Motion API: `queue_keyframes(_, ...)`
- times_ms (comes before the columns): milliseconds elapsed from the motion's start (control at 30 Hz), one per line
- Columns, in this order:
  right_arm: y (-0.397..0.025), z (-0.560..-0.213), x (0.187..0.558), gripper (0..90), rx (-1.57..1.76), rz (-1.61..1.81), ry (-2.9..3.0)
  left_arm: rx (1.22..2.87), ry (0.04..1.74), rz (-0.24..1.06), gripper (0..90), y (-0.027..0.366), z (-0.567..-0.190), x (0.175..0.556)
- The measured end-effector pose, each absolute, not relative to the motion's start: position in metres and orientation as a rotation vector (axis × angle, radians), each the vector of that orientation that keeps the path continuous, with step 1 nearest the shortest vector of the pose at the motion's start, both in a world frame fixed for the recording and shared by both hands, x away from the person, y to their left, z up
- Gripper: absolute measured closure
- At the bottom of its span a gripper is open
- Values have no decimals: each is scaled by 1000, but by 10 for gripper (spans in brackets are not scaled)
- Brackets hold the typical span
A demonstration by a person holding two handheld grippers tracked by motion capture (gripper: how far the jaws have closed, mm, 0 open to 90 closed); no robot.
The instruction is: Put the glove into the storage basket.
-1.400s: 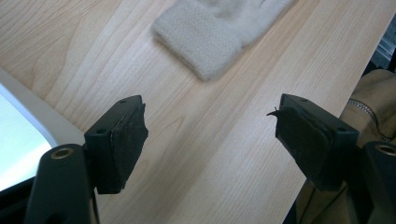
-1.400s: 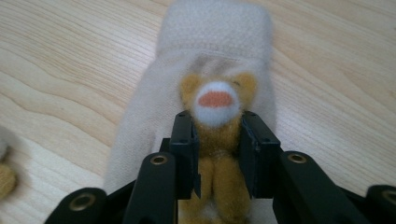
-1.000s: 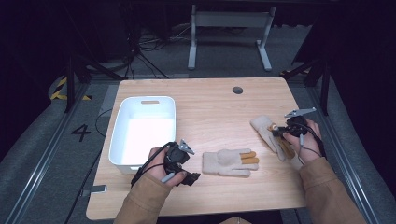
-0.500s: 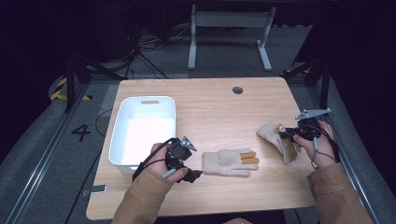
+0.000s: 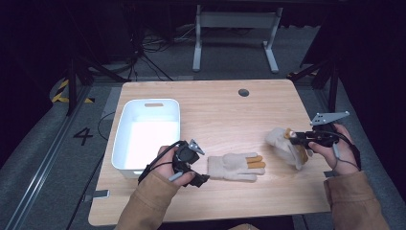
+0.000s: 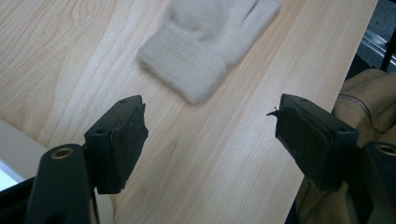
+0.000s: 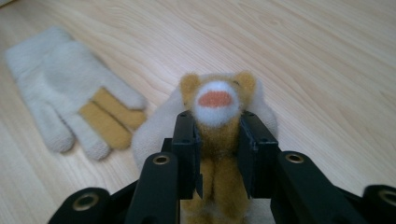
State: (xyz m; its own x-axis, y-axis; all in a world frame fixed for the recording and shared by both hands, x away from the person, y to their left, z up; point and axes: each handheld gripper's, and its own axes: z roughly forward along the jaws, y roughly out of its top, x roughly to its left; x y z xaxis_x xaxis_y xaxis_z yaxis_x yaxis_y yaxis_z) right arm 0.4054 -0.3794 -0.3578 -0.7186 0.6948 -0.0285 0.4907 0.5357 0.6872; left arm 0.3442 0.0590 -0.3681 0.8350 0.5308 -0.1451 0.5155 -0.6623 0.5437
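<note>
High view: wooden table (image 5: pixel 230 110) stands on grey floor (image 5: pixel 48 139) in dark room.

Non-task items on and around the work surface.
White bin (image 5: pixel 146 134) sits at the left of the wooden table (image 5: pixel 225 110), near edge close to the front; a dark round hole (image 5: pixel 243 92) lies toward the far right. Beyond the table: white frame legs (image 5: pixel 234 28), floor cables (image 5: pixel 148 52), numeral "4" (image 5: pixel 83 136) at left.

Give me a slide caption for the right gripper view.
Right gripper shut on a glove, a second glove flat on the table.
</note>
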Motion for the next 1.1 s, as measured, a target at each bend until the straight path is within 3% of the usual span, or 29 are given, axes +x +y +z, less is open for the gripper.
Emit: queue_keyframes(1100,-342,-342,383,708,503,1155,2732,2443,742,15,254,54,-370,341)
